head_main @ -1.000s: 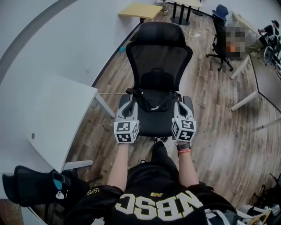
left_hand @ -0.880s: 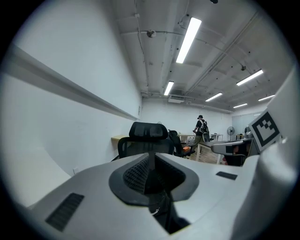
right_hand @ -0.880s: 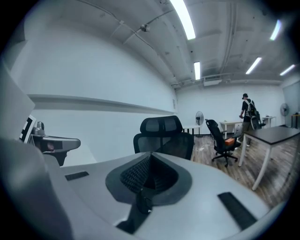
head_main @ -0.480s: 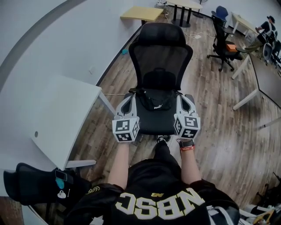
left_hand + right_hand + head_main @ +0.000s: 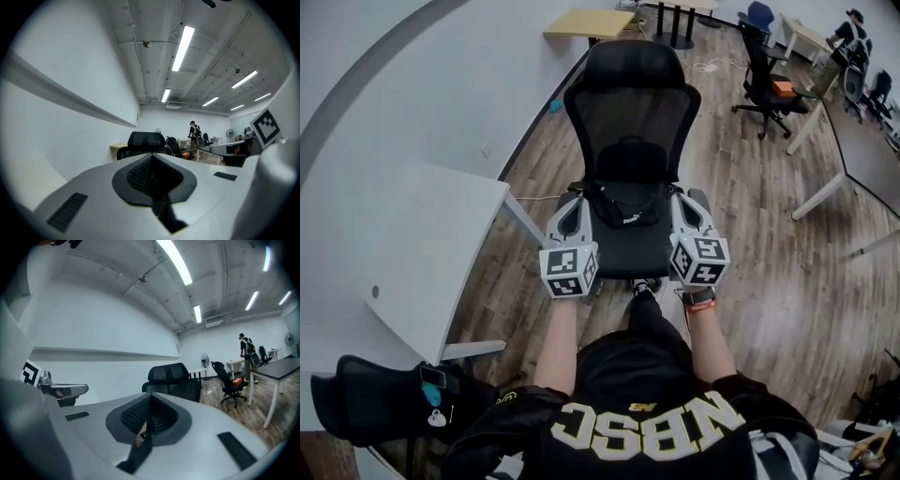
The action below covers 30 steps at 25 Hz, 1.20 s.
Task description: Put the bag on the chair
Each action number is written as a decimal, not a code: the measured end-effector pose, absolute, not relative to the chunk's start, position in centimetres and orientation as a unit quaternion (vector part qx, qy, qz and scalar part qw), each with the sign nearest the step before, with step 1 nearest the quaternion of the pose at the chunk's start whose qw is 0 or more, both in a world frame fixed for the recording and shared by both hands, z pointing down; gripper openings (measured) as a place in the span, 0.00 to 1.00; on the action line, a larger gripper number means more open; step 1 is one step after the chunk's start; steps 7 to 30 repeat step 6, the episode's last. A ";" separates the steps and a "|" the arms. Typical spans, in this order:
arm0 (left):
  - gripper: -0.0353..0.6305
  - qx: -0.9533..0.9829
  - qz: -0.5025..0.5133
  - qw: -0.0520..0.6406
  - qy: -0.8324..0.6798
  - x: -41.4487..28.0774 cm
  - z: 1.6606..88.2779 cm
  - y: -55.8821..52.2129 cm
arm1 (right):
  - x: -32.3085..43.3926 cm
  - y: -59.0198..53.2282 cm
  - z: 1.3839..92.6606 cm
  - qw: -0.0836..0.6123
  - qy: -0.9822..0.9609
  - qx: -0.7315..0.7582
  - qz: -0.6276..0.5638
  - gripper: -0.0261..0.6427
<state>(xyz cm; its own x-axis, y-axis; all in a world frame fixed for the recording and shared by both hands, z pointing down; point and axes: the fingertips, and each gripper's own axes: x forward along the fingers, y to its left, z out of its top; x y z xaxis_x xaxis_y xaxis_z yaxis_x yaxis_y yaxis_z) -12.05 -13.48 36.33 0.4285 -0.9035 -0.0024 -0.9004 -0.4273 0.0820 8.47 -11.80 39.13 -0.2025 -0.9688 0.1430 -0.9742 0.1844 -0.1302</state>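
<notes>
A person wears a black short-sleeved jersey point(image 5: 639, 424) with cream block lettering across the back, and a dark watch point(image 5: 697, 296) edged in red on the right wrist. The left gripper point(image 5: 579, 199) and right gripper point(image 5: 679, 195) are pale grey shells with dark ribbed pads point(image 5: 138, 176). Each is topped by a white cube point(image 5: 569, 272) of black square markers.

Head view: the camera sits above and just in front of the office chair point(image 5: 630, 178) and faces steeply down over the wearer's shoulders. The whole chair is close, within arm's reach.

Left gripper view: the camera is mounted on the left gripper point(image 5: 152, 176), low before the chair. It faces roughly level along the jaws towards the headrest point(image 5: 147, 139).

Right gripper view: the same arrangement on the right gripper point(image 5: 149, 414), just beside the first.

Shared field: both gripper views take in the headrest and a standing person point(image 5: 193, 131) well beyond the chair. The head view shows both grippers.
</notes>
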 end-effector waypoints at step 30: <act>0.07 0.846 -0.023 0.034 -0.531 -12.2 36.8 -13.9 | 7.6 -12.3 38.7 0.024 -0.775 0.626 0.079 0.05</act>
